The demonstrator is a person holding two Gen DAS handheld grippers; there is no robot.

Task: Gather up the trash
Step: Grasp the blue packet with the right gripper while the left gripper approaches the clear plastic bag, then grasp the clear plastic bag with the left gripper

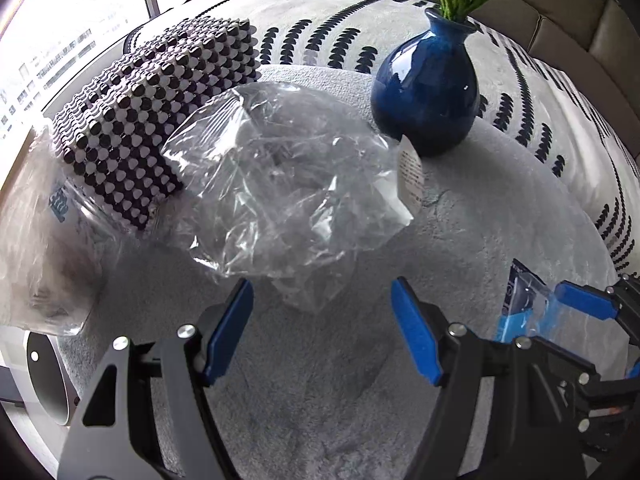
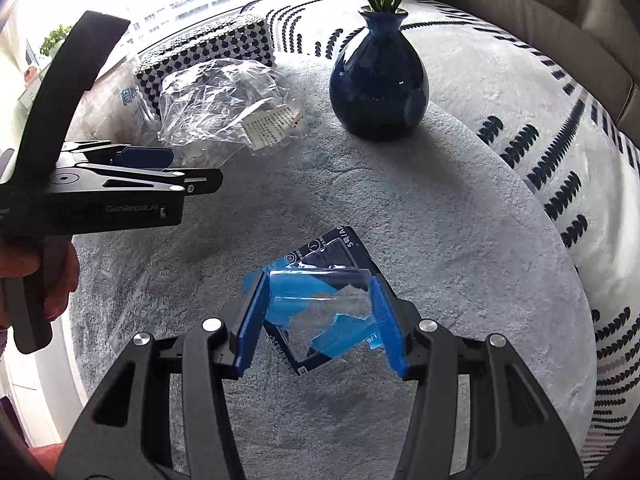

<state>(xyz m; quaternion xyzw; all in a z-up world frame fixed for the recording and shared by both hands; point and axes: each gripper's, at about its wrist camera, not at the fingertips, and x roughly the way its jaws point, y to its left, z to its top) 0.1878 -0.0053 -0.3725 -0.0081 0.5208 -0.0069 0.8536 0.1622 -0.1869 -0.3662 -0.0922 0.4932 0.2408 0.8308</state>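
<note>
A crumpled clear plastic bag (image 1: pixel 288 184) with a white printed label lies on the grey fuzzy round table (image 1: pixel 320 400). My left gripper (image 1: pixel 320 292) stands open just short of the bag's near edge, with nothing between its fingers. In the right wrist view the bag (image 2: pixel 224 100) lies at the far left and the left gripper (image 2: pixel 168 160) is seen from the side near it. My right gripper (image 2: pixel 318 292) is shut on a clear and blue blister package (image 2: pixel 320 300), its pads pressing both sides. The same package (image 1: pixel 524 308) and right gripper (image 1: pixel 588 308) show at the left wrist view's right edge.
A blue vase (image 1: pixel 426 92) with green stems stands at the table's far side. A black-and-white checkered box (image 1: pixel 152 120) sits behind the clear bag. A second clear bag (image 1: pixel 40 240) with blue print lies at the far left. A patterned rug (image 2: pixel 520 100) and a sofa surround the table.
</note>
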